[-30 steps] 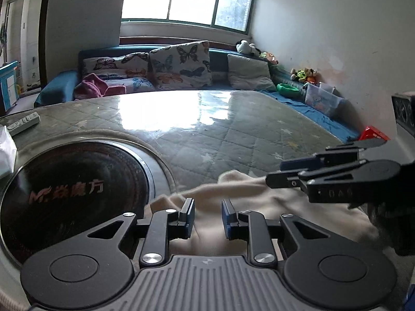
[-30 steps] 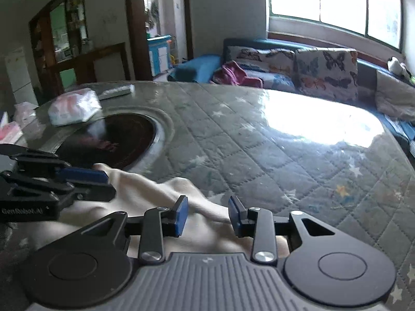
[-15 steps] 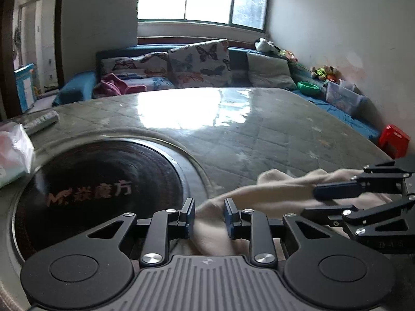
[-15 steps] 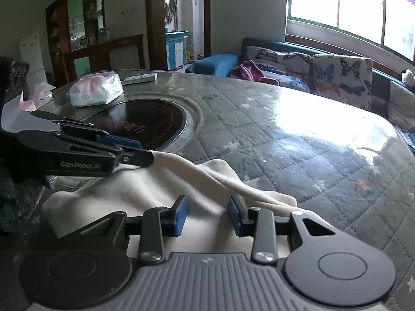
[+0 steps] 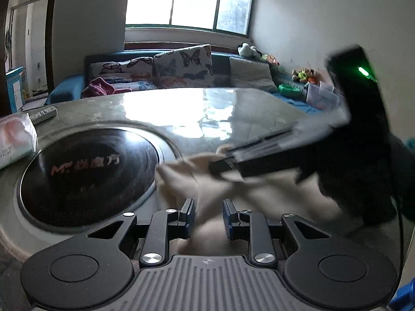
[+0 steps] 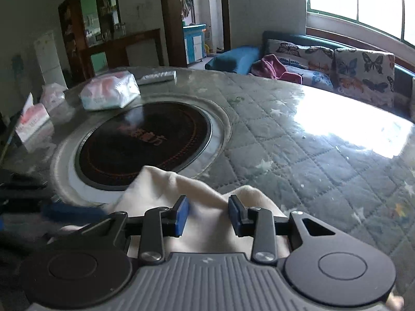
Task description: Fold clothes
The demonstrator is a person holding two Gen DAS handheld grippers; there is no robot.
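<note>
In the left wrist view, the right gripper crosses the right half of the frame as a dark motion smear, so its jaw gap is unreadable. It covers part of the cream fabric garment. In the right wrist view, the left gripper blurs at lower left, cut by the frame edge.

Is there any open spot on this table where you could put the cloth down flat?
Yes: the quilted table top lies bare from the black round hotplate over toward the butterfly cushions. The hotplate's far side is crowded: tissue pack, remote. The cream cloth fills the near edge.
</note>
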